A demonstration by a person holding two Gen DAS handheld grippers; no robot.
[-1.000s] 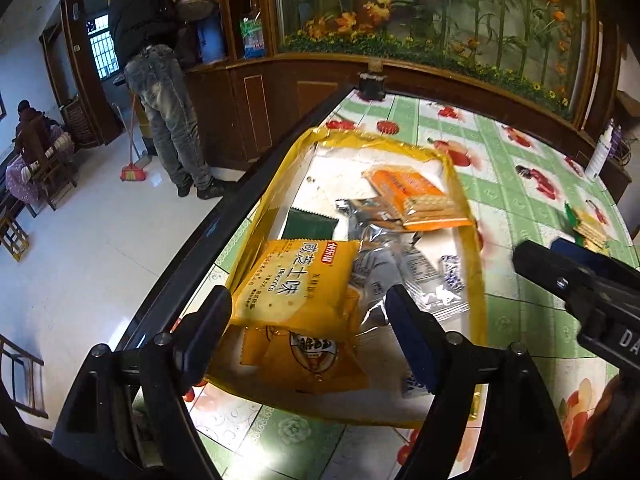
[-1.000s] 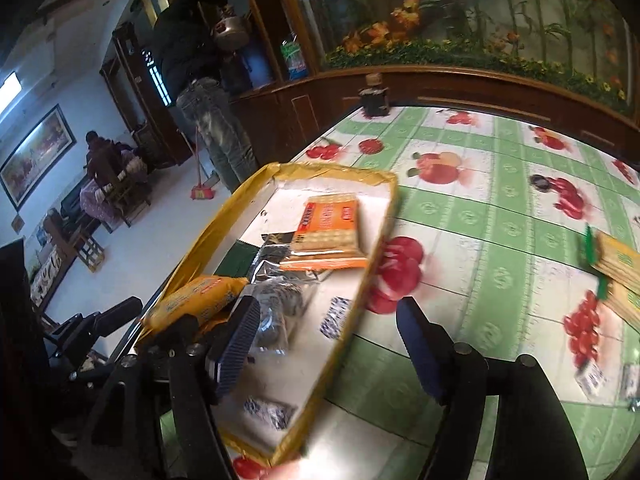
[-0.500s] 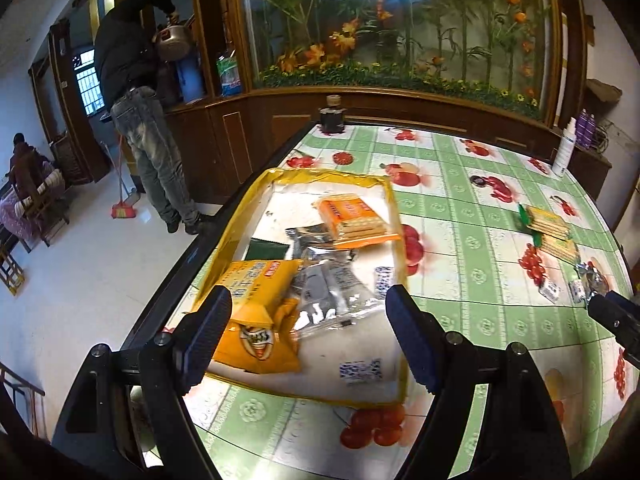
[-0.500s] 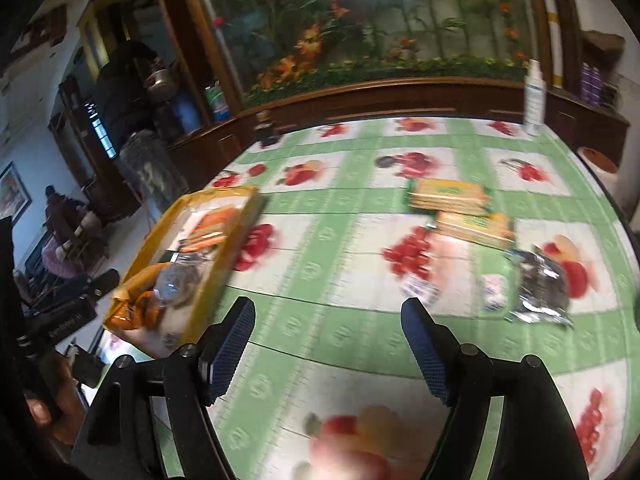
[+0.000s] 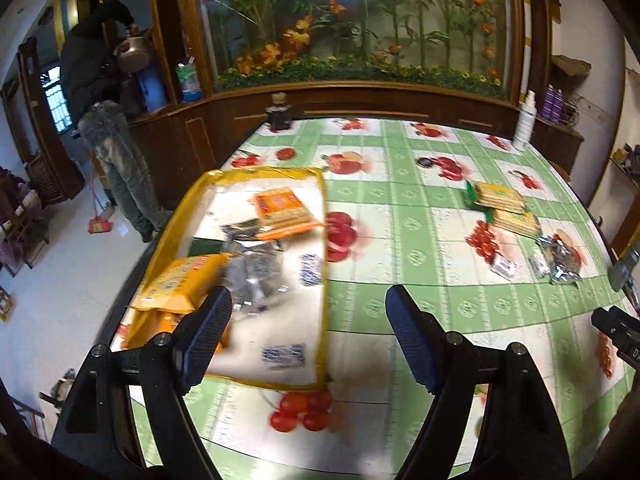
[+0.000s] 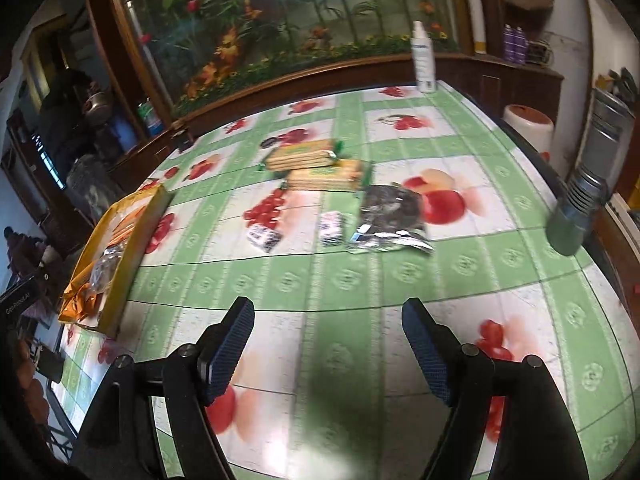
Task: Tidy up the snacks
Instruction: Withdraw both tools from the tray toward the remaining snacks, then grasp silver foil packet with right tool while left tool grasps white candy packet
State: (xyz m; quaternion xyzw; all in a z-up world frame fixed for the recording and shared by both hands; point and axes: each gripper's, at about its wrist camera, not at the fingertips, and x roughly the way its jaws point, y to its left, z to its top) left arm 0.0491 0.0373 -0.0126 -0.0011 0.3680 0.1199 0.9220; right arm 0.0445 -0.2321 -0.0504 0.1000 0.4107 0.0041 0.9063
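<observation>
Clearly both grippers hang empty: left gripper [image 5: 308,336] over the tray [image 5: 322,280] edge, right gripper [image 6: 328,344] facing loose snacks [image 6: 320,176] on the surface [image 6: 440,280] (tray already half filled), jaws wide, presumably readying another pick.

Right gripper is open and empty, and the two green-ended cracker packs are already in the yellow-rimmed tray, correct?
Not quite. The right wrist view shows the two green-ended cracker packs still on the fruit-print tablecloth, outside the yellow-rimmed tray. The right gripper is open and empty.
</observation>
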